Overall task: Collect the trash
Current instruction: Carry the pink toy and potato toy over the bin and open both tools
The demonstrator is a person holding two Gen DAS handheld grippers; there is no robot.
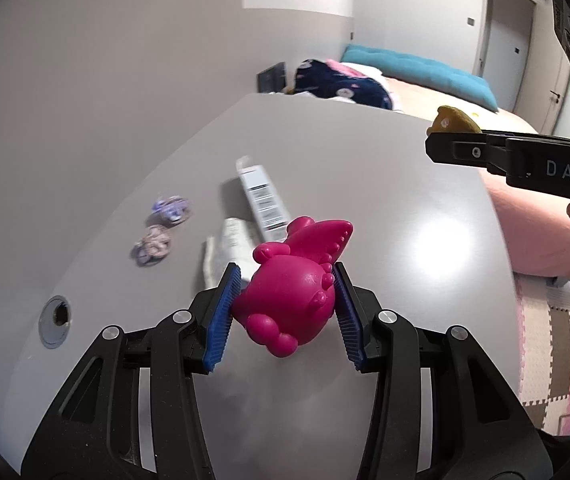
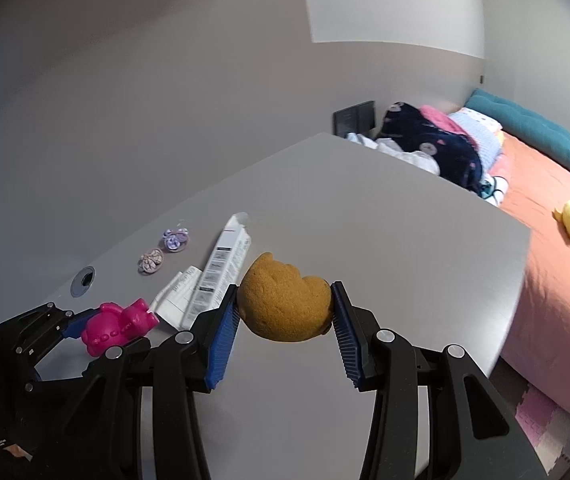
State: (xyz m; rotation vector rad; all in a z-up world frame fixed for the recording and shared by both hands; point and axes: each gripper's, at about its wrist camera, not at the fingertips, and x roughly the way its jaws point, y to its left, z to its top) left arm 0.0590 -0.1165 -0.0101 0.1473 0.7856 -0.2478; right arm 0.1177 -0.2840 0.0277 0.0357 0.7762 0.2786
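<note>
Both toys look to be on their way off the table (image 1: 385, 184), so the step in hand is a carry: it goes best with a steady squeeze and level wrists, since each piece is rounded and gripped only at its flanks, and a tilt could let it roll out. The left gripper (image 1: 287, 304) has its jaws partly closed, blue pads pressed on either side of the pink toy (image 1: 285, 300), which hangs clear above the table. The right gripper (image 2: 285, 312) is likewise partly closed on the tan toy (image 2: 285, 304), also lifted. The paper trash, a carton (image 2: 225, 268) and a leaflet (image 2: 177, 296), lies untouched on the table beside two hair clips (image 2: 161, 252).
</note>
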